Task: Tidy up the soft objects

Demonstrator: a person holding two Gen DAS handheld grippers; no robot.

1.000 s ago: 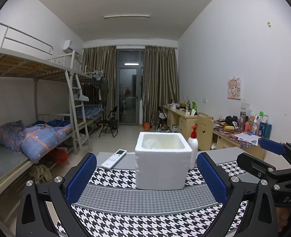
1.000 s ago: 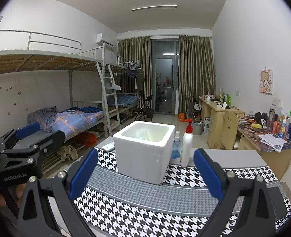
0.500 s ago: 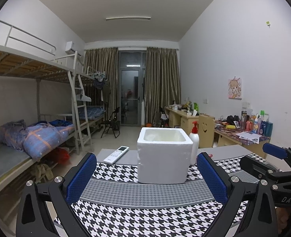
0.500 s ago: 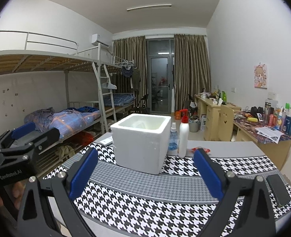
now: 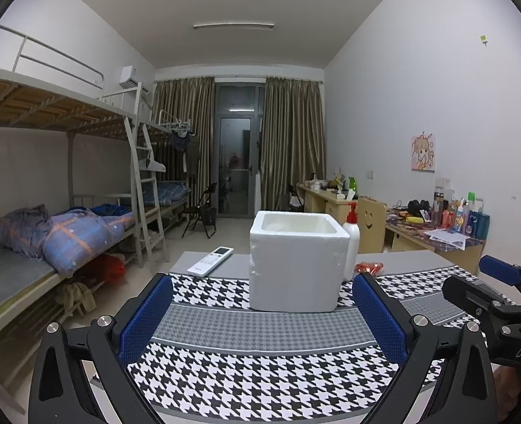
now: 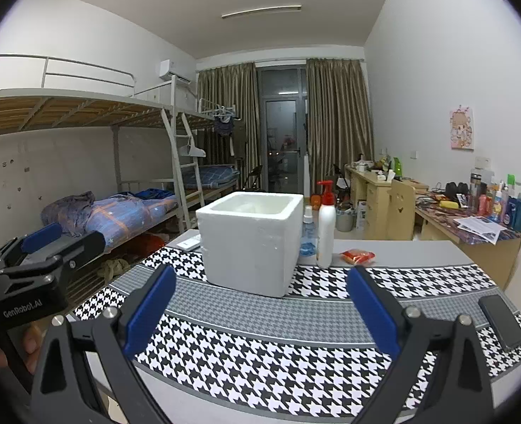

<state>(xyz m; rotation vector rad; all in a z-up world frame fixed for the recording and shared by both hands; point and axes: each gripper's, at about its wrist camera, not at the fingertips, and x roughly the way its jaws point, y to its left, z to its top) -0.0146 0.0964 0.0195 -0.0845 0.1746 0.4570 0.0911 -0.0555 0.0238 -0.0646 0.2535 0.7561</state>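
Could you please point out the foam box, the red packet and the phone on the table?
foam box (image 6: 246, 251), right wrist view, front wall.
red packet (image 6: 357, 255), right wrist view, its middle.
phone (image 6: 501, 321), right wrist view, screen centre.

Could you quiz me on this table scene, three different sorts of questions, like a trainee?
1. True or false: both claws, left and right, are open and empty.
2. What lies flat on the cloth at its right edge? A) phone B) remote C) bottle
3. Fill in: the red packet lies to the ____ of the foam box.

Key: 1 true. 2 A, the phone. 3 right.
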